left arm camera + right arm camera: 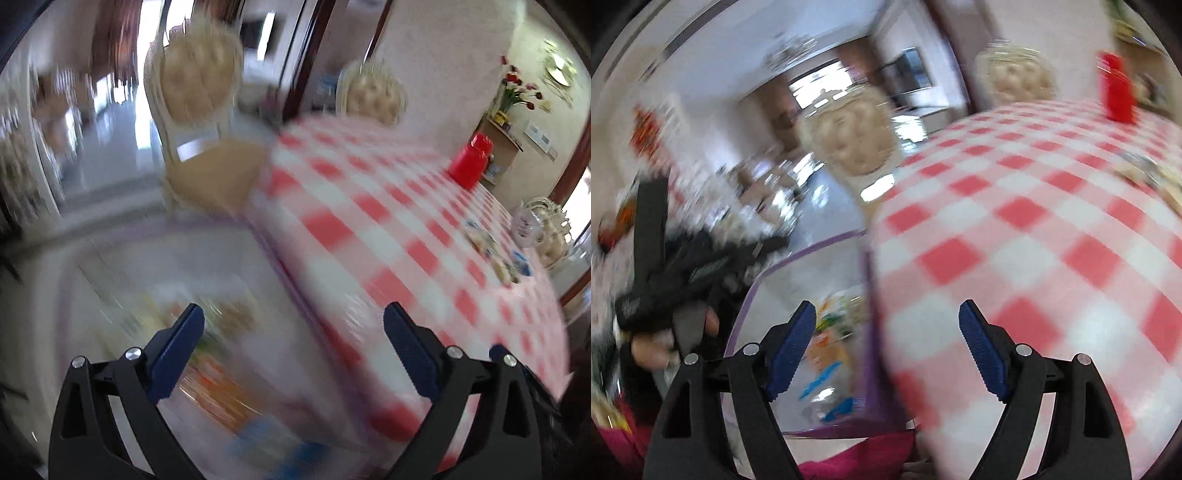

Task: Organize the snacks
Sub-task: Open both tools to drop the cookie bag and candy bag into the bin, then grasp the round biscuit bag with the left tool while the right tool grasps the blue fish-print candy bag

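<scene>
We judge the step in hand to be a reach for the next snack, so we should swing both tools toward the loose packets and settle each one squarely over a single packet before squeezing. In the left wrist view the left gripper (293,321), with black arms and blue ribbed pads, stands wide apart with nothing between its pads. Behind it, in the lower left, sits a clear plastic bin with a purple rim (110,266), and inside it a blur of orange, green and blue snack packets (218,384); these may be already sorted, though the smear hides the details. In the right wrist view the right gripper (886,321) is likewise spread and empty, straddling the bin's edge and the red-and-white checked tablecloth (1034,221). More snacks (495,254) lie at the right edge of the cloth, well apart from both tools.
</scene>
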Demonstrator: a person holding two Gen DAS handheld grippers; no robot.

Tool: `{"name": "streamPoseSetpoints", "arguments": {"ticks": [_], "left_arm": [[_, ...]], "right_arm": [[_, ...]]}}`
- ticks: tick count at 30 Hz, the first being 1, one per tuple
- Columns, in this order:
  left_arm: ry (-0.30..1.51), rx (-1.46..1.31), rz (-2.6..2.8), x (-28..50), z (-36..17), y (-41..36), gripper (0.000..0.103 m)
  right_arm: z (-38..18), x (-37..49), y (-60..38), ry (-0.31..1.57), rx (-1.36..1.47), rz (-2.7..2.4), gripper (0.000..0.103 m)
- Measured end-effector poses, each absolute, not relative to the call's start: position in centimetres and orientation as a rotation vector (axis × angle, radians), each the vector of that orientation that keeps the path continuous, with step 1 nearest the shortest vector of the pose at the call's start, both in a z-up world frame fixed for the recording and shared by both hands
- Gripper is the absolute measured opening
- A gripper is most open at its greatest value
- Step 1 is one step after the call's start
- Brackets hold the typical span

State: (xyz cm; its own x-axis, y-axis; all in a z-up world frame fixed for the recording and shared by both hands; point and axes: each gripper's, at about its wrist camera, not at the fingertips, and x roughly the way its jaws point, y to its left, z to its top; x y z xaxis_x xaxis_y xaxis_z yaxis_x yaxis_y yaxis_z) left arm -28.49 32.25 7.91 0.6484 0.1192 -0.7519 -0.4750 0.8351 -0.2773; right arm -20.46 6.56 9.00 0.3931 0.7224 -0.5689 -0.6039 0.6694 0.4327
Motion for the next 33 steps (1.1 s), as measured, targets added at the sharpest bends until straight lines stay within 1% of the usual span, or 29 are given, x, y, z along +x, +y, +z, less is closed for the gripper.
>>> {"name": "streamPoseSetpoints", "arguments": {"ticks": [2, 4, 7, 9, 11, 13, 17, 21, 26, 27, 28, 33], "left_arm": [[0.851, -0.501, 0.304, -26.7, 7.3, 29.7, 0.098], [0.846, -0.473, 0.220, -24.8, 7.4, 26.5, 0.098], [0.747, -0.384, 0.124, -21.4, 8.7, 21.1, 0.098], [0.660, -0.312, 0.076, -18.6, 9.5, 17.5, 0.098], [0.625, -0.264, 0.021, -14.7, 9.5, 13.9, 0.098], [0.653, -0.259, 0.004, -10.7, 9.0, 11.5, 0.098], [0.718, -0.352, -0.035, -3.1, 7.5, 8.2, 0.098], [0.745, -0.428, -0.010, 3.2, 5.8, 5.4, 0.098], [0.753, -0.499, -0.042, 6.7, 3.4, 4.3, 0.098], [0.757, -0.502, -0.054, 6.8, 3.3, 4.5, 0.098], [0.749, -0.507, -0.059, 6.8, 3.3, 4.8, 0.098], [0.649, -0.499, 0.004, 6.1, 4.1, 6.4, 0.098]], "right_arm": [[8.8, -18.7, 3.5, 0.804, 0.225, 0.740, 0.079], [8.3, -16.6, -0.8, 0.806, 0.304, 0.608, 0.083], [7.2, -13.8, -6.7, 0.808, 0.399, 0.469, 0.084], [6.0, -11.8, -10.1, 0.826, 0.424, 0.393, 0.084], [5.5, -10.7, -12.6, 0.829, 0.421, 0.329, 0.084], [5.2, -9.6, -15.2, 0.816, 0.395, 0.269, 0.084], [4.4, -6.5, -19.5, 0.812, 0.391, 0.187, 0.084], [3.6, -1.6, -23.2, 0.822, 0.361, 0.069, 0.084], [2.8, 6.2, -26.6, 0.839, 0.404, 0.024, 0.084], [2.9, 7.4, -26.9, 0.833, 0.416, 0.028, 0.085], [3.1, 8.8, -27.2, 0.821, 0.430, 0.034, 0.088], [3.0, 17.6, -28.3, 0.806, 0.561, 0.066, 0.087]]}}
